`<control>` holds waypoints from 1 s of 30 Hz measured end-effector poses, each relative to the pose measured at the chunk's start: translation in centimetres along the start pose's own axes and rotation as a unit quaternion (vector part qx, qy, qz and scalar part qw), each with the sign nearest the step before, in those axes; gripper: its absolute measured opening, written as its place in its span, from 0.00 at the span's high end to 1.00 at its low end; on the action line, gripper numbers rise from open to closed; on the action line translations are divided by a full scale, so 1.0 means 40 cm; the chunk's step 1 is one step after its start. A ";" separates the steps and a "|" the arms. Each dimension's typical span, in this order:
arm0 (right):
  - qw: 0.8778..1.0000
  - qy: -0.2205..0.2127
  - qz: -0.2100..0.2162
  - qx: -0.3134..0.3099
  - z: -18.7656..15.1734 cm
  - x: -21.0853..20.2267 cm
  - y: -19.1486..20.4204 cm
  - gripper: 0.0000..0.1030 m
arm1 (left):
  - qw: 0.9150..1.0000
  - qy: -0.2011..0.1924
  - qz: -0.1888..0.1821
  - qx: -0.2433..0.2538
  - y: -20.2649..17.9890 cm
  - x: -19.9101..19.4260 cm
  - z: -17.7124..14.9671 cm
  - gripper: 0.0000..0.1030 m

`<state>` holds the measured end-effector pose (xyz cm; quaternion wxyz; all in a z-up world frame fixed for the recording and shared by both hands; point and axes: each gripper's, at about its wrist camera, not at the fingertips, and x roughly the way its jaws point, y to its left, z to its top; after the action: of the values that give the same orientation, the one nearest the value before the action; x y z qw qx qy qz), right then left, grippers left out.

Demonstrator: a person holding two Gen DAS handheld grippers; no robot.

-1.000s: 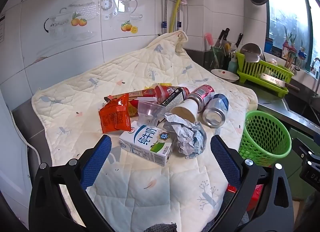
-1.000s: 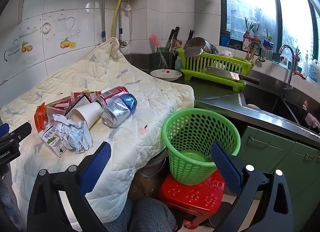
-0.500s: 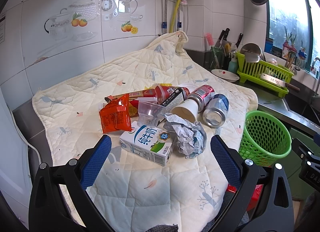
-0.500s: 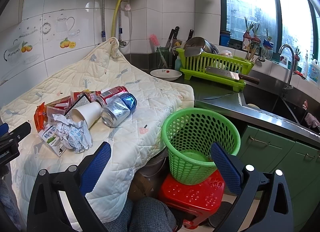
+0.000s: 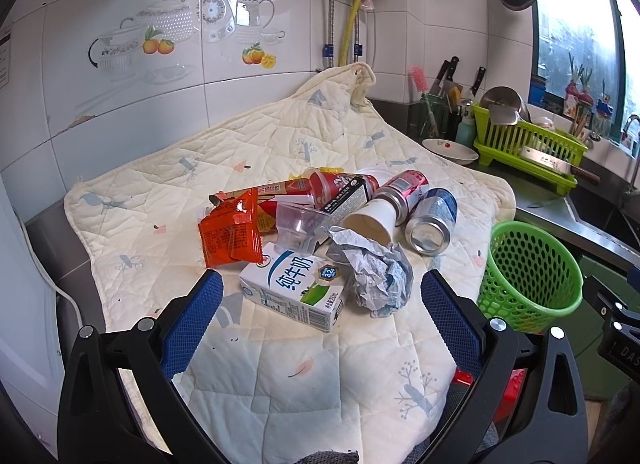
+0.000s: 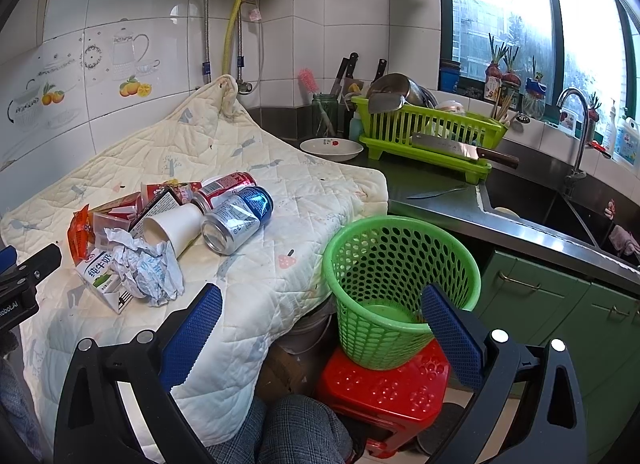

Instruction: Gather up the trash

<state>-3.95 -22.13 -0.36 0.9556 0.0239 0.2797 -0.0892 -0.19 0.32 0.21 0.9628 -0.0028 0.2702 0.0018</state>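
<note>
Trash pile (image 5: 320, 232) on quilt (image 5: 280, 364); green basket (image 6: 400, 288) beside, on red stool (image 6: 384, 392).

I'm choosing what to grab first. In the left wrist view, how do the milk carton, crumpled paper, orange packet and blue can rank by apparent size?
Largest to smallest as they look:
1. milk carton
2. crumpled paper and orange packet, too alike to rank
3. blue can, though it lies farther from the camera, so its true size is unsure

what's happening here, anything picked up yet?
Not yet. A person holds two grippers; left gripper and right gripper are both open and empty. The trash pile sits untouched on the quilted cloth: milk carton, crumpled paper, paper cup, cans, wrappers. The green basket on the red stool looks empty.
</note>
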 end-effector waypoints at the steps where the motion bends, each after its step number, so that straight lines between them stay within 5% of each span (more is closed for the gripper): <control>1: 1.000 -0.001 0.000 0.000 0.000 -0.001 0.000 0.06 | 1.000 0.000 0.000 0.000 0.000 0.000 0.000 0.05; 30: 1.000 0.003 0.003 -0.005 -0.001 0.012 0.011 0.06 | 1.000 0.000 0.004 0.000 0.001 0.004 0.001 0.05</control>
<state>-3.50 -21.77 -0.64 0.9551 0.0205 0.2831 -0.0853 -0.03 0.37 0.15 0.9629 -0.0021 0.2699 0.0053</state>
